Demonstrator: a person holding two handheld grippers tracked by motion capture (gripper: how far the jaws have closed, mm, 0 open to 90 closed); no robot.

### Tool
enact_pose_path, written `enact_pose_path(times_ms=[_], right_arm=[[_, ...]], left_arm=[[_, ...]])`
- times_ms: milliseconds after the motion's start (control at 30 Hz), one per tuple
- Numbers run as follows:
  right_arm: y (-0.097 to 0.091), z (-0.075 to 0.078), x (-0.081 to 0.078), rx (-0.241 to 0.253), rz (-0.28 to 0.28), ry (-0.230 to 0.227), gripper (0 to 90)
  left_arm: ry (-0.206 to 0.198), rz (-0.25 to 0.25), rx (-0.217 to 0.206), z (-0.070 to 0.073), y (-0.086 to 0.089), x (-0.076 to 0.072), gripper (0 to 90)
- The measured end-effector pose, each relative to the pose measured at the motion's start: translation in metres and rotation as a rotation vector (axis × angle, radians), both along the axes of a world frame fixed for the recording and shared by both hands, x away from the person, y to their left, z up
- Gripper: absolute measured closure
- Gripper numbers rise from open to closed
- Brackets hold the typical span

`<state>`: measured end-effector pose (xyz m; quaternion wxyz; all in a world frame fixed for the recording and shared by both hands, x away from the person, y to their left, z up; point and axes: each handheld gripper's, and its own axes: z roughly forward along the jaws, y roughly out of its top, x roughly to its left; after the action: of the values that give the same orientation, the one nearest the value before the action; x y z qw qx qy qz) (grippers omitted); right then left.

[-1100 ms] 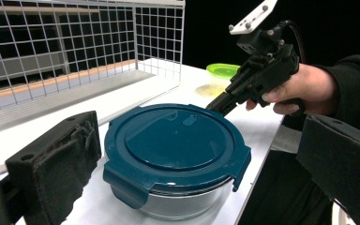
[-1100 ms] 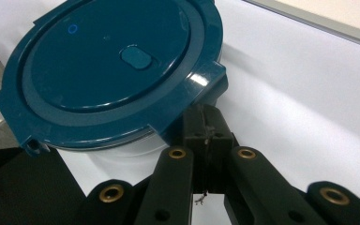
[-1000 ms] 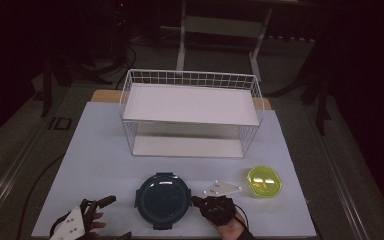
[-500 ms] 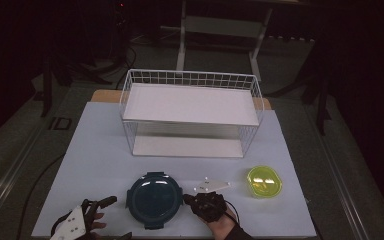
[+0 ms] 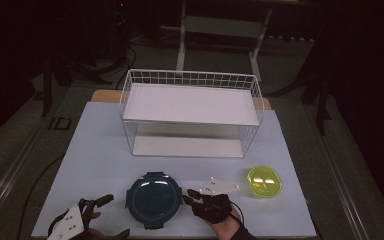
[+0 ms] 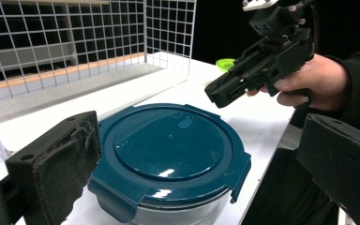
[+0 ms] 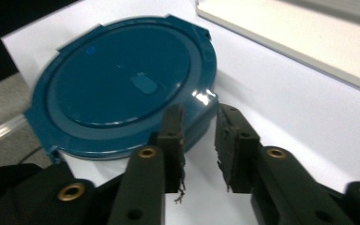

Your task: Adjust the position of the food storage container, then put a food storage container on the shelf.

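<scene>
Pictured at the near edge of the white tabletop (image 5: 100, 150): round container with a dark teal snap-on lid (image 5: 154, 199), set between the two hand-held grippers and well short of the white wire rack (image 5: 190, 110). Flanked on its right, a little apart, by a small yellow-green lidded box (image 5: 264, 181).

Right gripper (image 7: 199, 117) brought in low at the lid's rim, jaws having just been opening, parted by a narrow gap with nothing between them. Seemed to sit right at one of the folded-down latch flaps, though contact could not be made out from that close, blurred angle.

Left gripper (image 5: 105, 212) held level on the opposite side, jaws spread wide and empty, with the container squarely ahead of them in the left gripper view.

Judged stiff throughout: hard glossy plastic on top, and a clear base below that looked like glass or thick plastic, so probably weighty for its size and breakable if dropped. Looked slick across the smooth dome of the lid, offering poor purchase there. Appeared too broad for a single pair of jaws to span. Best taken at the rim or by a latch flap, where an edge gave the pads something to pinch, or else braced from both sides at once.
</scene>
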<state>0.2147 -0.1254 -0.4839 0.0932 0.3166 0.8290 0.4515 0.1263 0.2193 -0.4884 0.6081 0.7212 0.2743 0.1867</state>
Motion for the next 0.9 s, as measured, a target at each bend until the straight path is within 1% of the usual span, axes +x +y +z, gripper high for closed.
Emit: enact_pose_path(times_ms=[33, 100, 133, 200, 233, 267, 300, 333, 433, 467, 500, 533, 567, 600, 633, 667, 700, 767, 800, 833, 900], right_arm=[[0.0, 0.001, -0.001, 0.009, 0.0, -0.005, 57.8], [-0.001, 0.004, -0.001, 0.025, 0.007, -0.003, 50.8], [-0.001, 0.004, -0.001, 0.025, 0.007, -0.003, 50.8], [-0.001, 0.005, -0.001, 0.041, 0.016, -0.018, 37.7], [-0.002, 0.006, -0.001, 0.05, 0.012, -0.029, 30.7], [-0.002, 0.007, -0.002, 0.064, 0.013, -0.034, 26.5], [-0.003, 0.008, -0.001, 0.084, 0.022, -0.035, 20.0], [-0.003, 0.009, -0.001, 0.088, 0.029, -0.042, 12.5], [-0.004, 0.01, -0.004, 0.061, 0.003, -0.079, 13.9], [-0.004, 0.01, -0.004, 0.044, 0.002, -0.08, 17.6], [-0.005, 0.01, -0.003, 0.04, 0.026, -0.057, 18.1], [-0.005, 0.01, -0.003, 0.052, 0.033, -0.043, 18.4], [-0.005, 0.01, -0.003, 0.052, 0.033, -0.043, 18.4], [-0.007, 0.01, -0.003, 0.068, 0.034, -0.04, 20.2], [-0.008, 0.011, -0.005, 0.055, 0.026, -0.071, 20.6], [-0.009, 0.012, -0.005, 0.045, 0.023, -0.081, 19.3], [-0.01, 0.014, -0.005, 0.044, 0.022, -0.079, 19.0], [-0.011, 0.015, -0.005, 0.05, 0.023, -0.076, 19.0], [-0.012, 0.016, -0.005, 0.06, 0.018, -0.08, 18.9], [-0.014, 0.019, -0.006, 0.067, 0.002, -0.11, 18.8], [-0.016, 0.023, -0.006, 0.079, 0.0, -0.125, 18.9]], left_arm=[[0.009, -0.001, -0.006, 0.0, 0.0, 0.001, 0.0], [0.03, -0.007, -0.007, 0.0, 0.0, 0.002, 0.0], [0.03, -0.007, -0.007, 0.0, 0.0, 0.002, 0.0], [0.035, -0.004, -0.002, 0.001, 0.0, 0.001, 0.0], [0.037, -0.003, 0.001, 0.001, 0.0, 0.001, 0.0], [0.038, -0.004, -0.001, 0.002, -0.001, 0.0, 0.0], [0.039, -0.005, -0.003, 0.002, -0.001, 0.0, 0.0], [0.04, -0.005, 0.0, 0.002, -0.001, 0.0, 0.0], [0.048, -0.007, 0.009, 0.004, -0.002, -0.001, 0.0], [0.047, -0.012, 0.008, 0.004, -0.003, -0.001, 0.0], [0.052, -0.015, 0.01, 0.006, -0.003, -0.001, 0.0], [0.055, -0.016, 0.014, 0.008, -0.003, 0.0, 0.0], [0.055, -0.016, 0.014, 0.008, -0.003, 0.0, 0.0], [0.071, -0.021, -0.022, 0.013, 0.0, 0.003, 0.0], [0.075, -0.013, -0.03, 0.016, 0.002, 0.004, 0.0], [0.079, -0.005, -0.035, 0.019, 0.004, 0.005, 0.0], [0.085, -0.005, -0.037, 0.021, 0.006, 0.006, 0.0], [0.092, -0.004, -0.036, 0.024, 0.007, 0.008, 0.0], [0.101, -0.002, -0.035, 0.03, 0.011, 0.01, 0.0], [0.103, 0.003, -0.027, 0.033, 0.012, 0.011, 0.0], [0.107, 0.01, -0.009, 0.038, 0.014, 0.013, 0.0]])
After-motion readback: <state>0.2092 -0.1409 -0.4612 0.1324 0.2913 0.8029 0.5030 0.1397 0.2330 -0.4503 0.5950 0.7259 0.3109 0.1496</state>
